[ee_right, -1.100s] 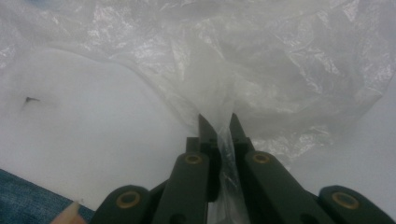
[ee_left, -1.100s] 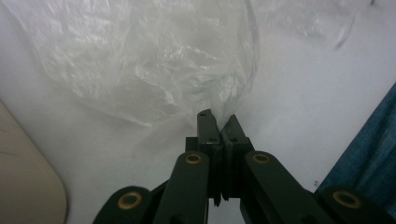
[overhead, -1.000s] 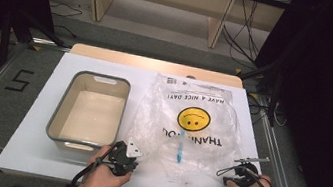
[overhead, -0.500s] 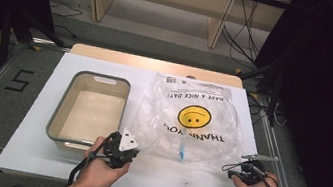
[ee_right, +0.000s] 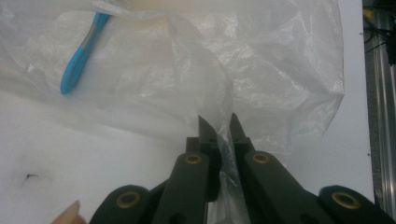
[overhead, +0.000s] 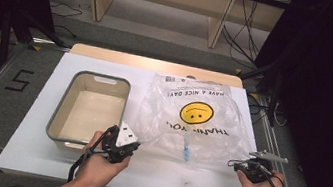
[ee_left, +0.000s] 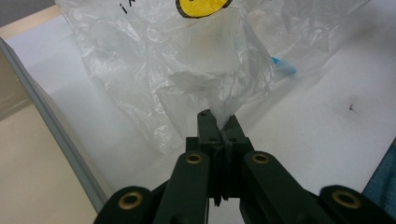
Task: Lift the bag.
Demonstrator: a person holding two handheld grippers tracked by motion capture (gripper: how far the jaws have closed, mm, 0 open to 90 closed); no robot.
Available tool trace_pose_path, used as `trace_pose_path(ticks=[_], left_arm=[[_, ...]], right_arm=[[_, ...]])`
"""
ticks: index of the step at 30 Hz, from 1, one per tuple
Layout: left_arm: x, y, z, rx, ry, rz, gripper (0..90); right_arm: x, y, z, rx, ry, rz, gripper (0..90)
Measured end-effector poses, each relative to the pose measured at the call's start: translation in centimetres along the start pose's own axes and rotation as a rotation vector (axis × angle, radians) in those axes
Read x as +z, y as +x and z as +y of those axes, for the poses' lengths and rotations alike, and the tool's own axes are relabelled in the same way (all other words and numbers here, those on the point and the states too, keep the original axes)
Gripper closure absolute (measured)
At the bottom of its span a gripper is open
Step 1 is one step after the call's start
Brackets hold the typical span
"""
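Observation:
A clear plastic bag point(overhead: 197, 124) with a yellow smiley face and black "THANK YOU" print lies on the white table. Inside it, near its front edge, is a blue-handled tool point(overhead: 187, 152). My left gripper point(overhead: 132, 144) is shut on the bag's front left corner point(ee_left: 224, 114), and the film rises from its jaws. At the bag's front right corner my right gripper point(overhead: 240, 165) is shut on the film point(ee_right: 224, 140), which is pinched between its jaws. The blue tool point(ee_right: 79, 53) shows through the bag in the right gripper view.
A grey-rimmed beige tub point(overhead: 62, 112) stands empty at the left of the table, close to my left hand. The white tabletop point(overhead: 171, 178) runs to a wooden strip at the back. Beyond it are a shelf unit and cables on the floor.
My left hand has risen and lifted the bag's front left corner off the table. The right hand has stayed about where it was.

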State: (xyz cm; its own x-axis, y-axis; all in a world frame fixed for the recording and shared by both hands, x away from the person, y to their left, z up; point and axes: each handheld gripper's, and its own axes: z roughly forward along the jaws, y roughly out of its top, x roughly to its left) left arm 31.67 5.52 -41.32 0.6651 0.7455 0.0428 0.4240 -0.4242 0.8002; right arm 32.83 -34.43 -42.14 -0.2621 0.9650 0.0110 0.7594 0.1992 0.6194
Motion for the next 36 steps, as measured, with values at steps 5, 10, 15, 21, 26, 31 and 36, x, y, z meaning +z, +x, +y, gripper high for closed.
trace_pose_path(ticks=[5,10,15,21,26,31,36], left_arm=[[-0.6,0.3,0.7,0.0,-0.05,0.013,89.5],[-0.7,0.4,0.9,-0.001,-0.068,0.015,89.5],[-0.8,0.4,1.1,0.007,-0.088,0.019,89.5],[-1.5,0.6,1.9,0.006,-0.149,0.029,89.5],[-2.0,0.8,2.5,0.011,-0.177,0.033,89.5],[-2.7,1.3,3.5,0.007,-0.214,0.042,89.5],[-3.0,1.5,3.8,0.002,-0.228,0.047,89.5]], right_arm=[[0.0,-0.1,0.0,0.007,-0.003,0.0,90.0],[0.0,-0.1,0.0,0.008,-0.006,-0.001,90.0],[-0.1,-0.1,0.0,0.014,-0.01,-0.004,90.0],[-0.3,-0.1,0.1,0.01,-0.036,-0.013,90.0],[-0.5,-0.2,0.3,0.011,-0.06,-0.021,90.0],[-0.7,-0.3,0.5,0.017,-0.08,-0.03,90.0],[-1.0,-0.6,0.7,0.022,-0.103,-0.041,90.0]])
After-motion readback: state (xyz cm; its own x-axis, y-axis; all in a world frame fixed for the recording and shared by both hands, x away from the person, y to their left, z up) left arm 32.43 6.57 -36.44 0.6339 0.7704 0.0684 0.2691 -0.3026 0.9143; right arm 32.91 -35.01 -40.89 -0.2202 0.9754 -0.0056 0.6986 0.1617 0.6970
